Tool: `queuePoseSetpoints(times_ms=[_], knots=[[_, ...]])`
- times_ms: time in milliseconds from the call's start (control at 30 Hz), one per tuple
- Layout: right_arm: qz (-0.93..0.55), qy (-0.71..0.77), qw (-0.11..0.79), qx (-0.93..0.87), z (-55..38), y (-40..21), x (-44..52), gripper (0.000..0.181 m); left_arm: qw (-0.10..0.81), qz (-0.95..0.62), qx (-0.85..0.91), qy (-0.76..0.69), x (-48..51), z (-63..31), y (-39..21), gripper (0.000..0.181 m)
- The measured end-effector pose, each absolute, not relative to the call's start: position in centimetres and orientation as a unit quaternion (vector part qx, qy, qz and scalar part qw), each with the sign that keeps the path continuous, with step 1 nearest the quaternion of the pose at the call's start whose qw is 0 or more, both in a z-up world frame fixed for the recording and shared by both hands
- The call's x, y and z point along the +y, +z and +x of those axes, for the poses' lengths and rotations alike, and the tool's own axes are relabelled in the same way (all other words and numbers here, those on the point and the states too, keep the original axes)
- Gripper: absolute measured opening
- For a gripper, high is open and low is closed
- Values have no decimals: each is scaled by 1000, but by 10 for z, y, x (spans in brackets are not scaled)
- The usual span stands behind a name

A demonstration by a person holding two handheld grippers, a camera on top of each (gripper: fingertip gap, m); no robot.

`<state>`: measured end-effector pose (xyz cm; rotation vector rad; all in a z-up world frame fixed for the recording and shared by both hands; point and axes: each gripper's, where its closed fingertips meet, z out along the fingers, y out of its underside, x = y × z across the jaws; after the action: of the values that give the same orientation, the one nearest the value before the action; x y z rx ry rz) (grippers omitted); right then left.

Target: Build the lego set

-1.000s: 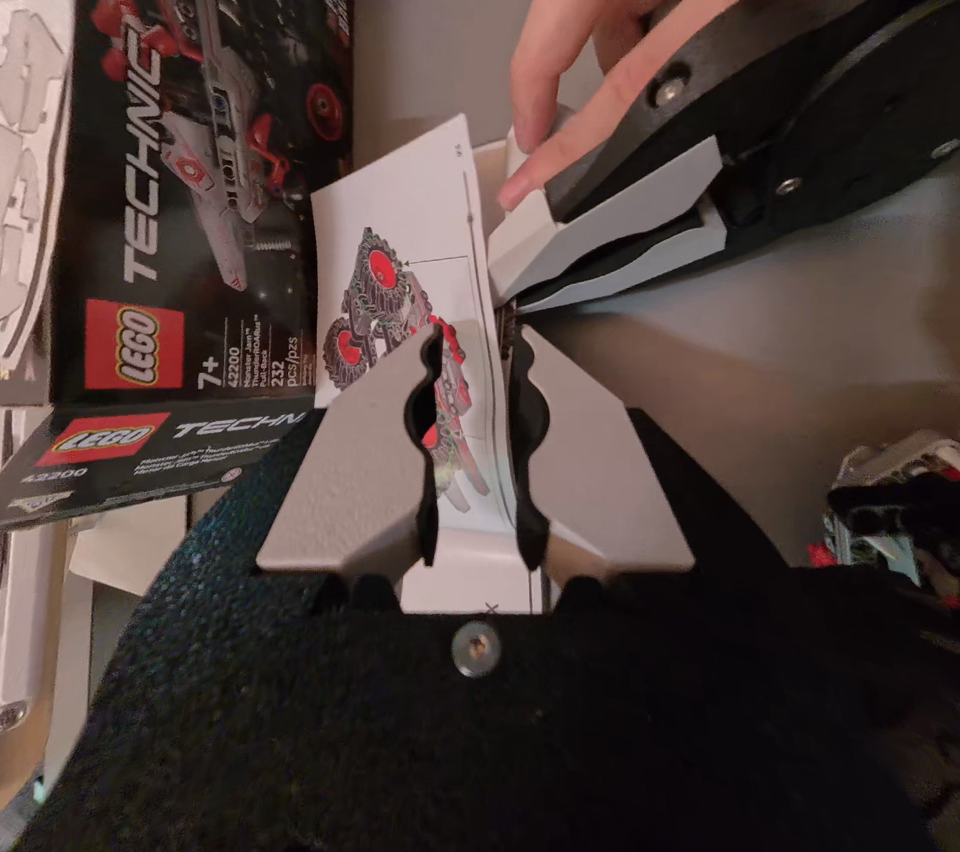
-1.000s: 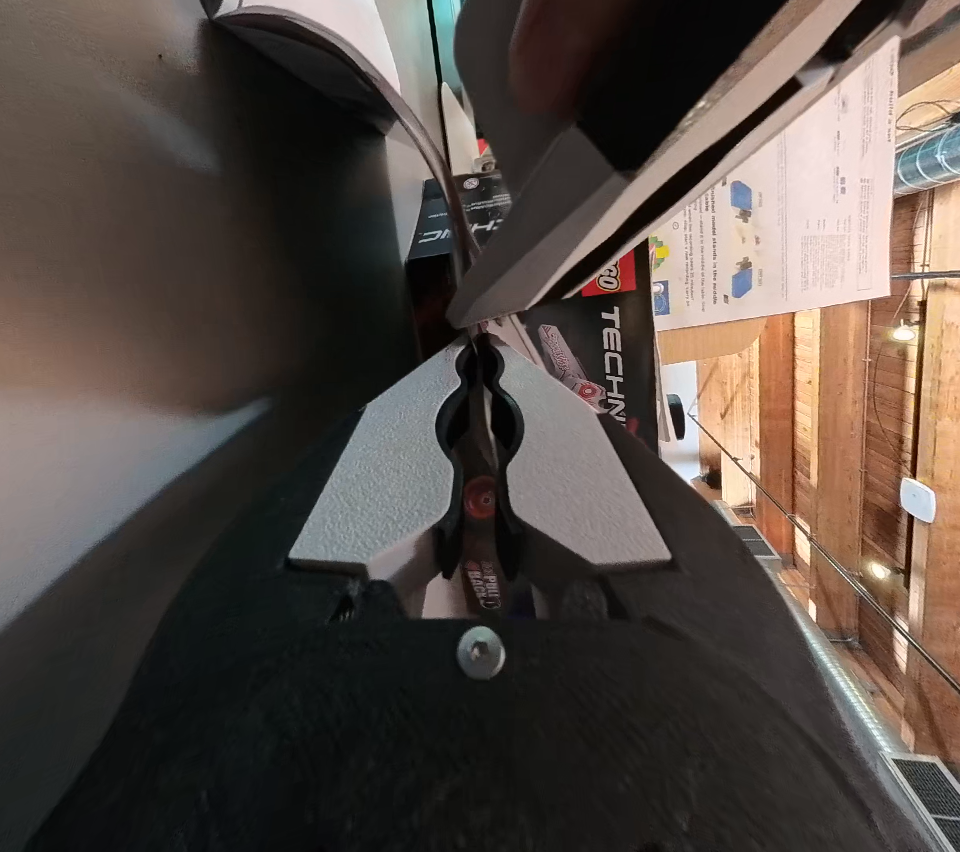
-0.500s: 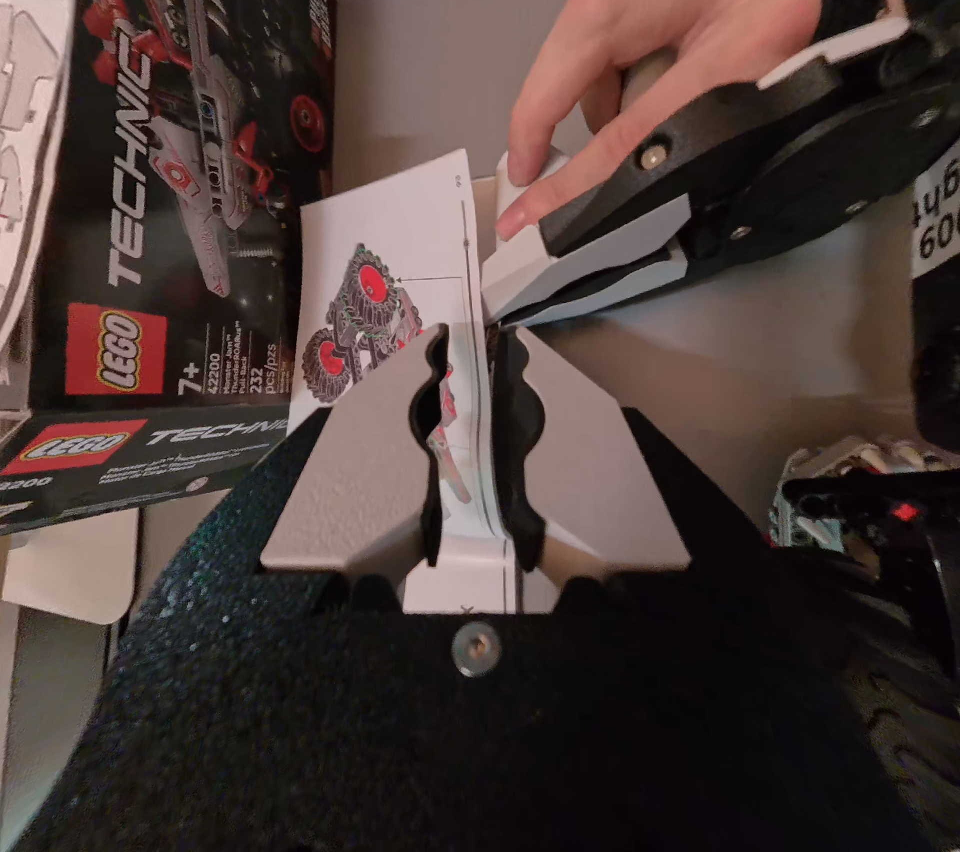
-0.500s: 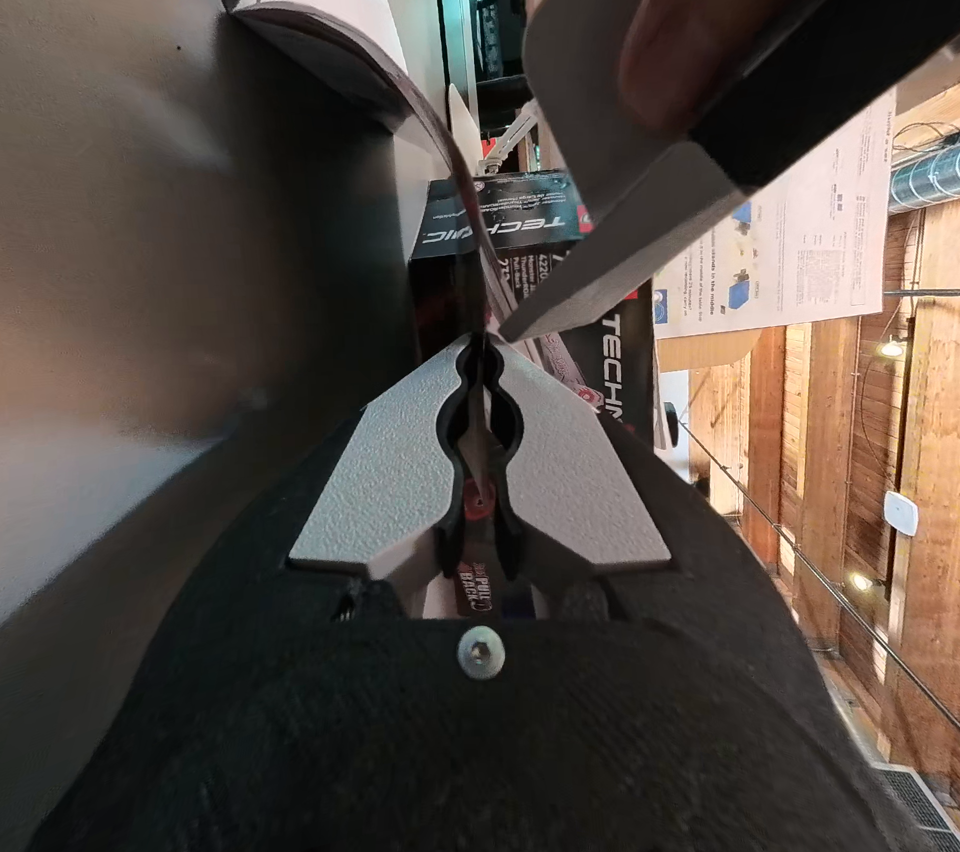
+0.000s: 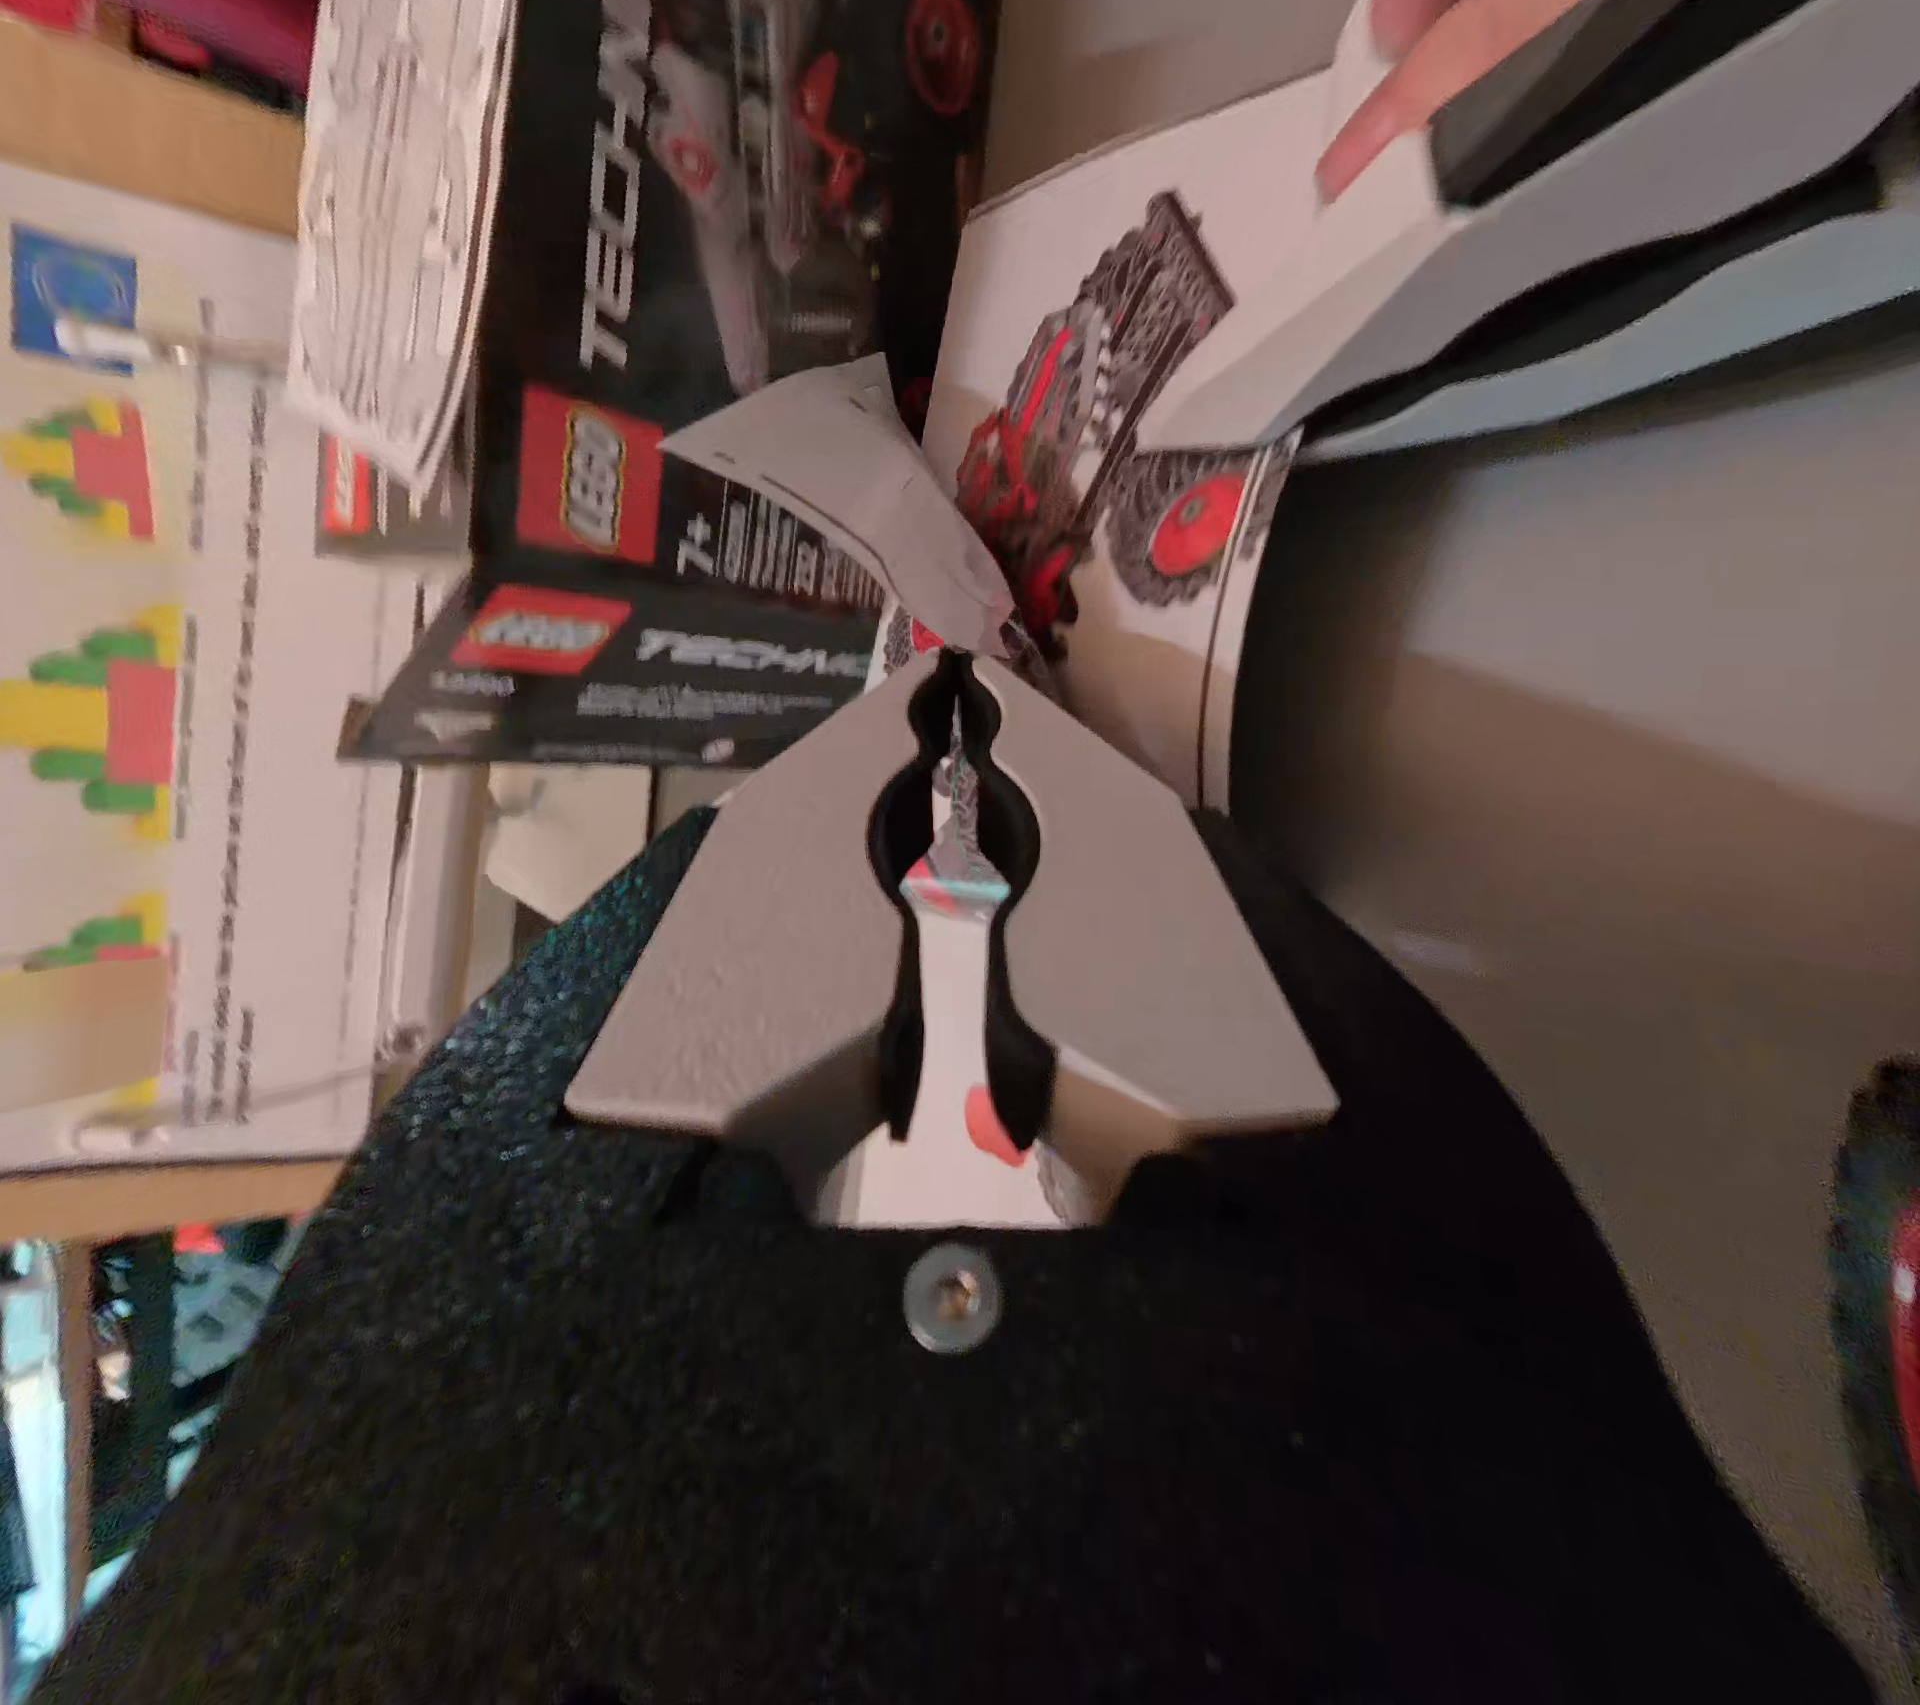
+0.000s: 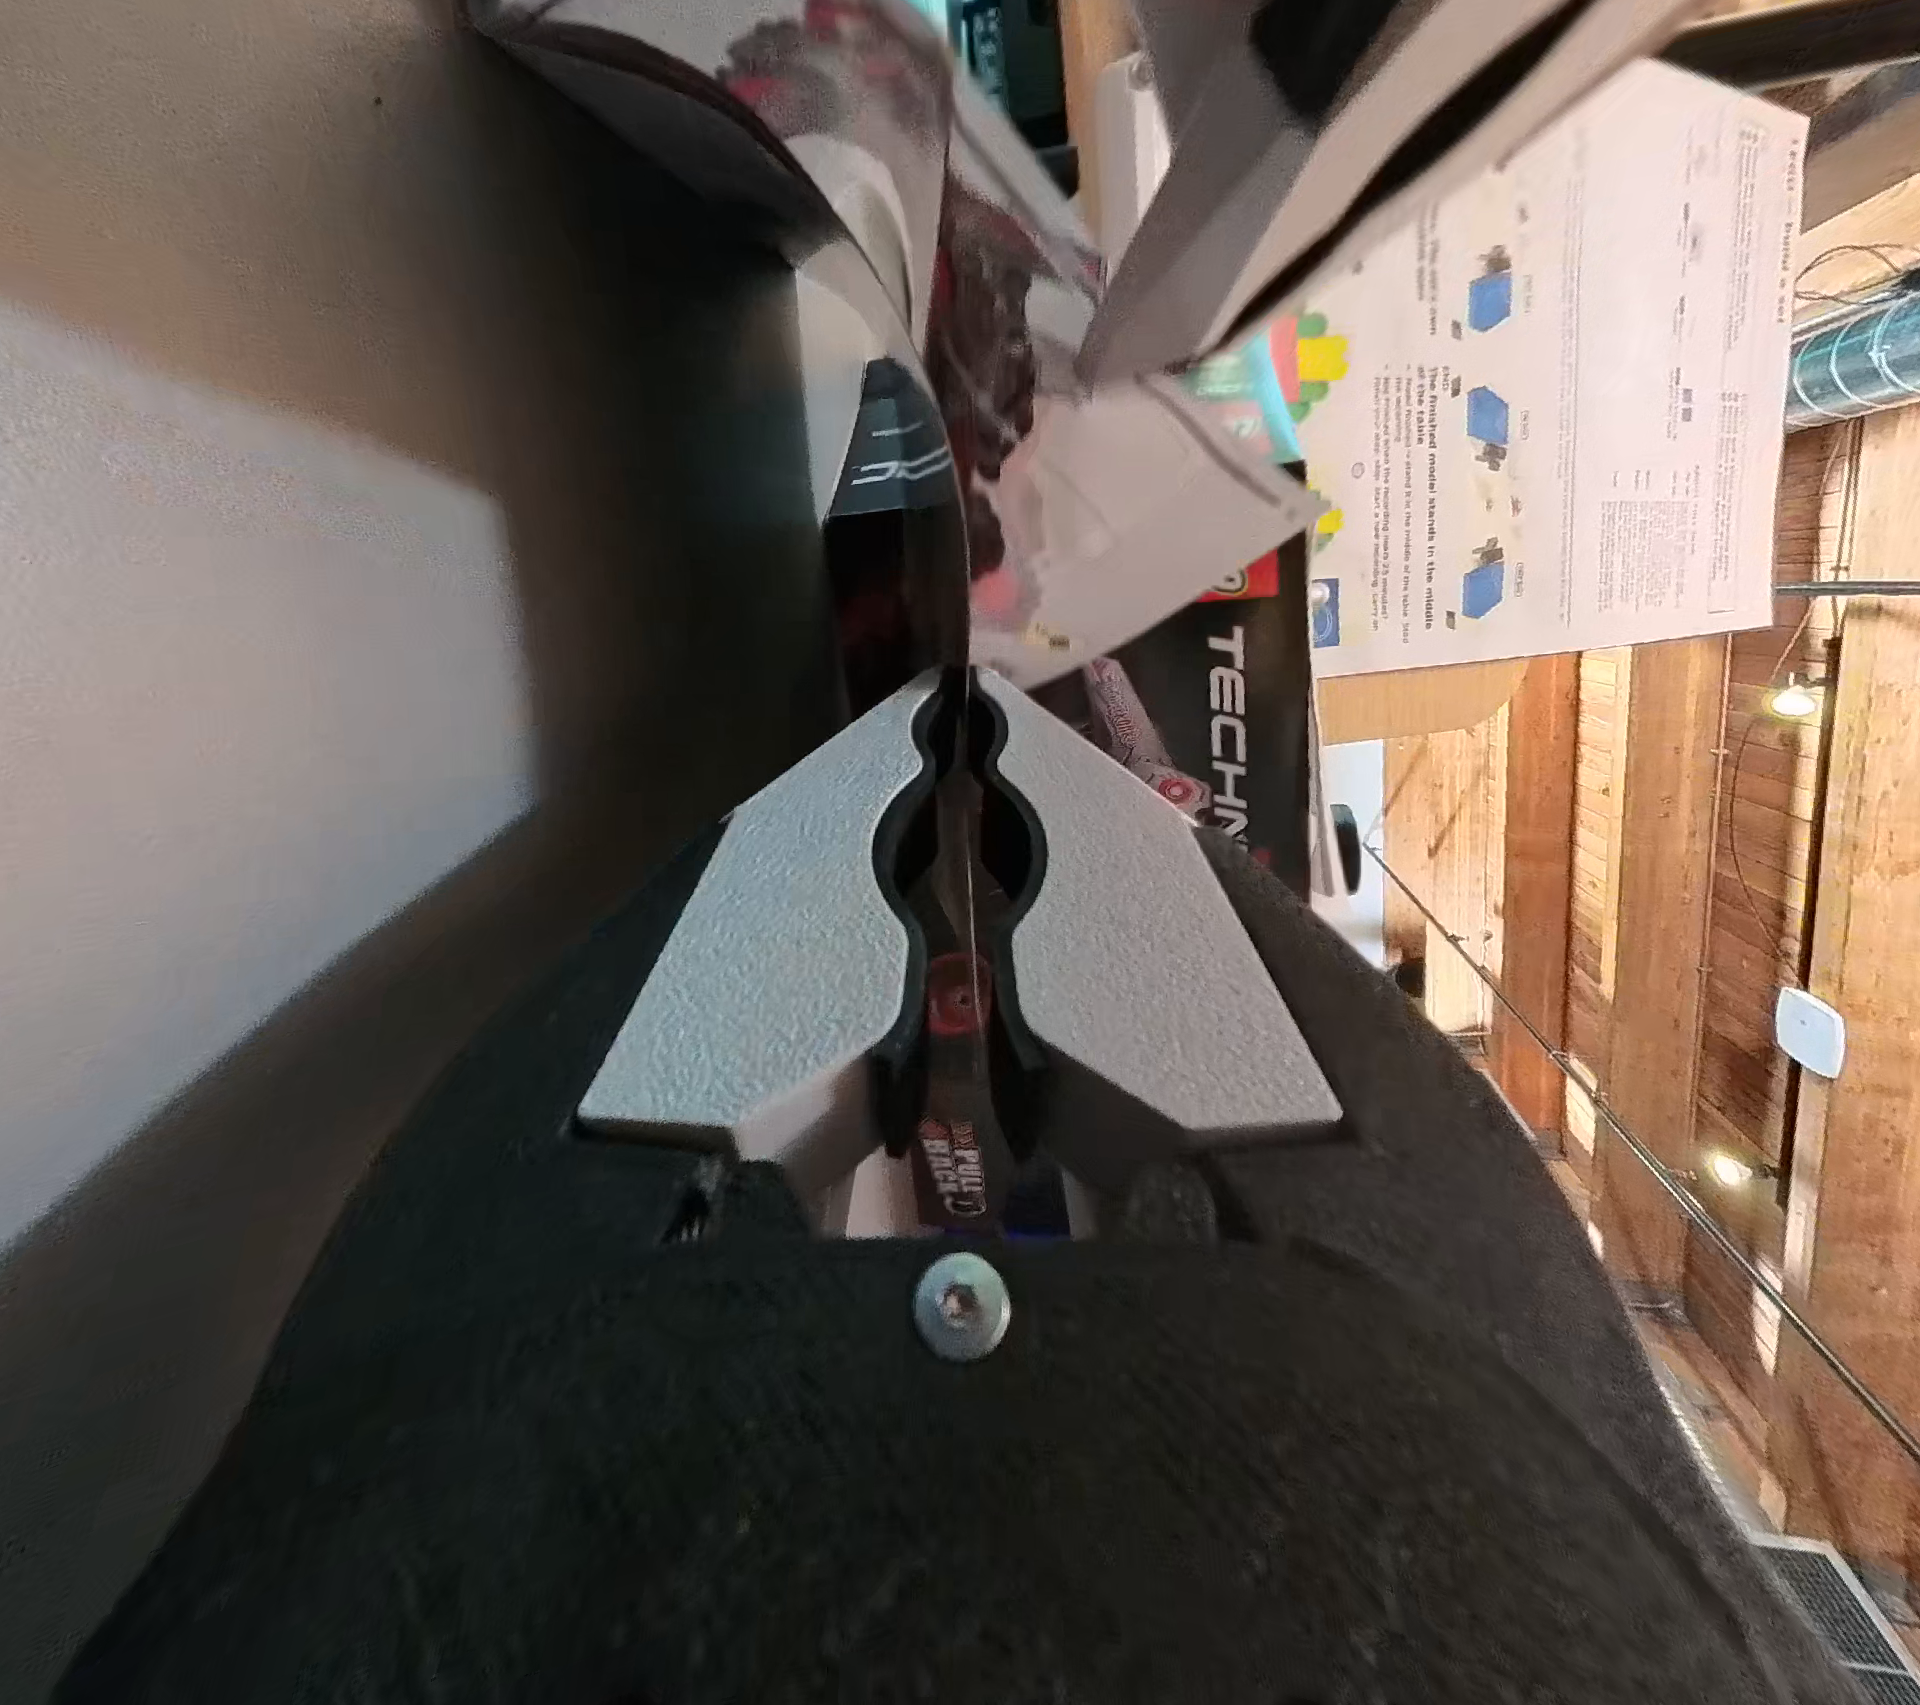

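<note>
Left wrist view: booklet page [image 5: 1049, 408] pinched between left hand-held gripper [image 5: 954, 668] fingertips.

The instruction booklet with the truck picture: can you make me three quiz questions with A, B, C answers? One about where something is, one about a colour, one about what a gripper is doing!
1. Where is the black set box in the left wrist view?
A. Left of the booklet
B. On top of the booklet
C. Inside the left gripper

2. What colour are the hubs of the truck wheels printed on the instruction booklet?
A. Blue
B. Red
C. Yellow

3. What is the left gripper doing?
A. Wide open
B. Shut on a booklet page
C. Shut on a brick

Answers: 1 A, the box lies beyond the page's left edge. 2 B, the printed hub is red. 3 B, the page is pinched between nearly closed fingers.
</note>
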<state>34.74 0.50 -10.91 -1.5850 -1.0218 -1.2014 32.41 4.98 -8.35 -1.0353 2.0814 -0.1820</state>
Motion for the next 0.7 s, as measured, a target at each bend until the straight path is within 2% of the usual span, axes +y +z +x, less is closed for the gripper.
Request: queuePoseSetpoints(times_ms=[233, 500, 700], knots=[[-663, -440, 410, -446, 346, -126, -14, 0, 384, -532, 737, -162, 100, 250, -69, 0], [-696, -380, 402, -459, 340, -136, -28, 0, 320, -660, 655, -181, 137, 156, -125, 8], [-712, -369, 384, -457, 345, -145, -32, 0, 303, -711, 613, -162, 150, 110, -131, 18]])
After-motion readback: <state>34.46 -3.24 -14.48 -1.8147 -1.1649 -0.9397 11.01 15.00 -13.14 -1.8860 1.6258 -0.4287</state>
